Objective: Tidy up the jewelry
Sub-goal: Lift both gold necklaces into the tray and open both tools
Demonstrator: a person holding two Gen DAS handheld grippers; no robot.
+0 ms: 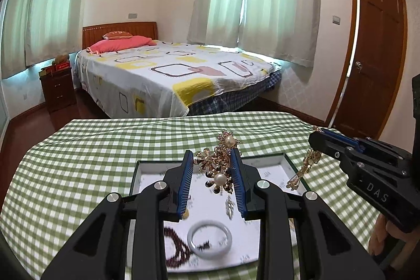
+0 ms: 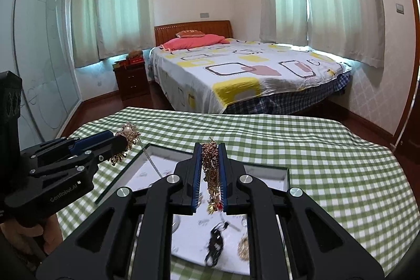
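My left gripper is shut on a gold flower hairpiece with pearls and holds it above a white jewelry tray. My right gripper is shut on a bunch of gold chain jewelry above the same tray. In the left wrist view the right gripper comes in from the right with a gold tassel hanging below it. A white bangle and dark red beads lie in the tray. In the right wrist view the left gripper holds the pearl piece.
The tray sits on a table with a green checked cloth. In the right wrist view a black piece and a gold piece lie in the tray. Behind the table are a bed, a nightstand and a wooden door.
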